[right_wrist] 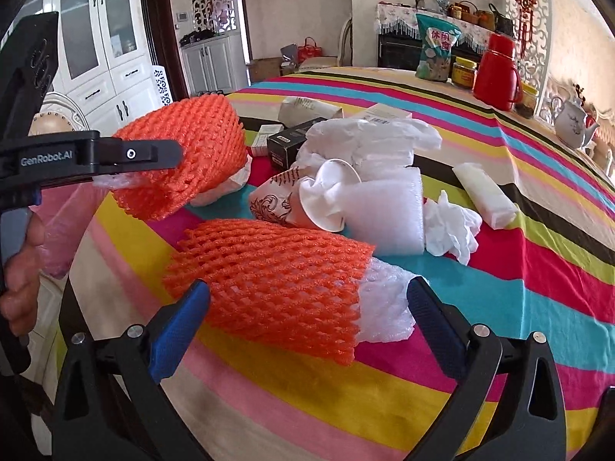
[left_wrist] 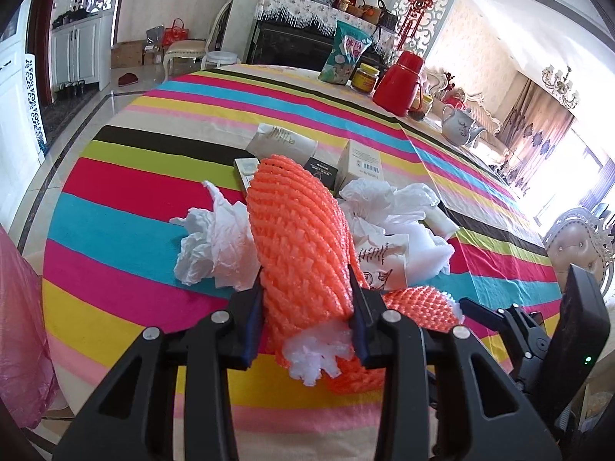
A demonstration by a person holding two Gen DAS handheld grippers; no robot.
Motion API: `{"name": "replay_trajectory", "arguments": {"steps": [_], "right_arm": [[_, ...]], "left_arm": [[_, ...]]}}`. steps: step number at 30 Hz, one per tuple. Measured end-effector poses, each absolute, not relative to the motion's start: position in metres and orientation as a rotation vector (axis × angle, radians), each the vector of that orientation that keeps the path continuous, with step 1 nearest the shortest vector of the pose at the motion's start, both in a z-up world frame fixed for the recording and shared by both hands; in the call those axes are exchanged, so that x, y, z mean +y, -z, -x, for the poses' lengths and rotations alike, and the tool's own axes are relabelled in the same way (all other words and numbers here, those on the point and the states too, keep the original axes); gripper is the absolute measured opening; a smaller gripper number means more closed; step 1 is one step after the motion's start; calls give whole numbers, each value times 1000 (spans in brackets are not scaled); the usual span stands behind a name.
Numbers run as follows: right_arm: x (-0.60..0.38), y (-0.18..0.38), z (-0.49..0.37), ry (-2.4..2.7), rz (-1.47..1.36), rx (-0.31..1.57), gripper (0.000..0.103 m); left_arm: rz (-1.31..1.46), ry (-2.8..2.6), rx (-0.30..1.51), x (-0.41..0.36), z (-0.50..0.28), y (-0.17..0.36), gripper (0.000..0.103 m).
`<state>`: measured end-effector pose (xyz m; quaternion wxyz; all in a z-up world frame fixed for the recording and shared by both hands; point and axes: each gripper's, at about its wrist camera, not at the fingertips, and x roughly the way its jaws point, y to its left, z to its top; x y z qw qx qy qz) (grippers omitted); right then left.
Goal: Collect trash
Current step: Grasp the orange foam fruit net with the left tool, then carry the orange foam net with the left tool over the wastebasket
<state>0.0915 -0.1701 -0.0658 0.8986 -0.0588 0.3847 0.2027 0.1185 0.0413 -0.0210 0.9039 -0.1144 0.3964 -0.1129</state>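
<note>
While the left gripper (left_wrist: pixel 307 319) is clamped on an orange foam net sleeve (left_wrist: pixel 300 238) with white foam poking out of its near end, that sleeve hangs clear of the striped tablecloth (left_wrist: pixel 134 199), raised above the heap of rubbish. Seen from the right wrist, the same held sleeve (right_wrist: pixel 192 153) sits up and to the left of the heap, with the left gripper's black finger across it and a hand (right_wrist: pixel 23 269) on the handle below.

The right gripper (right_wrist: pixel 307 299) stands spread wide, its blue pads either side of a second orange net sleeve (right_wrist: pixel 276 284) that lies flat on the cloth at the near edge of the heap; the pads do not press on it. White foam wrap (right_wrist: pixel 384 307) sticks out of that sleeve's right end.

Just behind the second sleeve lie a printed paper cup (right_wrist: pixel 284 199) on its side, a white foam roll (right_wrist: pixel 384 215) and crumpled tissue (right_wrist: pixel 453 230). Further back in the heap are small cartons, one of them black (right_wrist: pixel 292 142). Well beyond the heap, at the far edge of the table, stand a red thermos (right_wrist: pixel 496 73), a snack bag (right_wrist: pixel 436 48) and a yellow-lidded jar (right_wrist: pixel 463 71). A pink plastic bag (left_wrist: pixel 19 326) hangs at the table's near left side
</note>
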Motion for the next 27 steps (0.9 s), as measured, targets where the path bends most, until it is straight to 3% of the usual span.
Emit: {"name": "replay_trajectory", "arguments": {"steps": [3,8,20,27], "right_arm": [[-162,66,-91,-420,147,797,95],[-155,73,-93,-447,154,830,72],[-166,60,-86,-468,116,804,36],[-172,38,-80,-458,102,747,35]], "left_arm": [[236,227,809,45,-114,19,36],[238,222,800,51,-107,18,36],[233,204,765,63,-91,10,35],[233,175,723,77,-74,-1,35]]}}
